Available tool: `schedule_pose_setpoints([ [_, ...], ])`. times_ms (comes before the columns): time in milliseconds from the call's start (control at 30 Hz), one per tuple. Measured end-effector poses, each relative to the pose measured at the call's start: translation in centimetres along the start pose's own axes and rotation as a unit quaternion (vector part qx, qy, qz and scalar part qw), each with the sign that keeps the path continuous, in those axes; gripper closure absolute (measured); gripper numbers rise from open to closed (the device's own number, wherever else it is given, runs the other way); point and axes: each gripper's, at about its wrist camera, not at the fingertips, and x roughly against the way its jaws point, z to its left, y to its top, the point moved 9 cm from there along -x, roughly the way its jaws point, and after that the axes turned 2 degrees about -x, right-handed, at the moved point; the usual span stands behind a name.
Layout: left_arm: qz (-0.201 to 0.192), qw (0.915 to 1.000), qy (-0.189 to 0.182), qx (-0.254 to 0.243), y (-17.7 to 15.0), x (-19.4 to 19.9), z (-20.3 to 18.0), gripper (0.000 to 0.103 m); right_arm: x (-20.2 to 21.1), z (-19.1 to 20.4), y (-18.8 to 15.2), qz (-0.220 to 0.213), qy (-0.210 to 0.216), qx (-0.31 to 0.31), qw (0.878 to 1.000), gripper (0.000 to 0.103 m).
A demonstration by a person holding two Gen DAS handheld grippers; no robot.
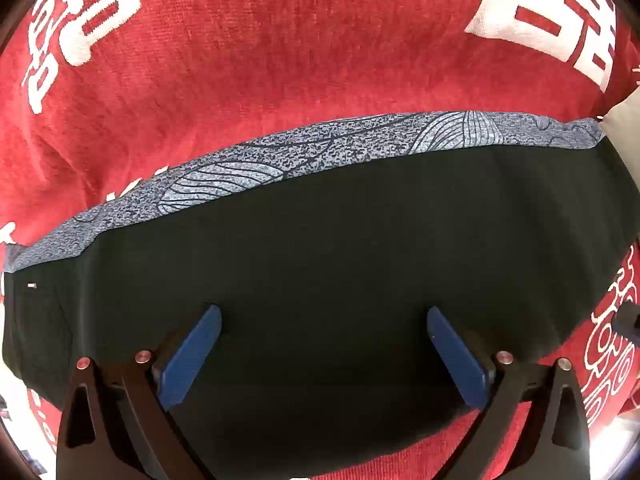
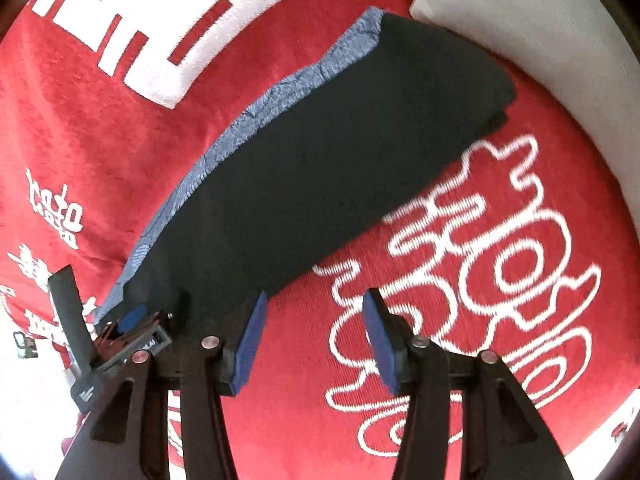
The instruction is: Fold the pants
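Note:
Dark pants (image 1: 340,240) lie folded into a long flat band on a red blanket (image 1: 260,60). A blue-grey patterned strip (image 1: 248,168) shows along their far edge. My left gripper (image 1: 324,309) points down over the dark cloth, open wide, with only flat fabric between its blue pads (image 1: 192,356). In the right wrist view the pants (image 2: 320,160) run diagonally. My right gripper (image 2: 316,294) stands open over the blanket, just off the pants' near edge, nothing between its fingers. The left gripper (image 2: 134,320) shows at the pants' lower-left end.
The red blanket (image 2: 460,360) has large white characters and looping line patterns. A white surface (image 2: 520,20) lies past the pants' far end. A dark handle-like part (image 2: 68,308) stands by the left gripper.

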Motion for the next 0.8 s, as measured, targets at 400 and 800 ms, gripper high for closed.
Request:
schedule_pose_setpoints([
  [400, 0.006, 1.0000, 0.003, 0.005, 0.3, -0.8, 0.7, 0.000, 1.1, -2.9, -0.4, -0.040, 0.126, -0.096, 0.987, 0.049],
  [800, -0.017, 0.9997, -0.012, -0.013, 2.6, 1.6, -3.6, 0.000, 1.2, -6.1, 1.7, -0.081, 0.208, -0.206, 0.953, 0.049],
])
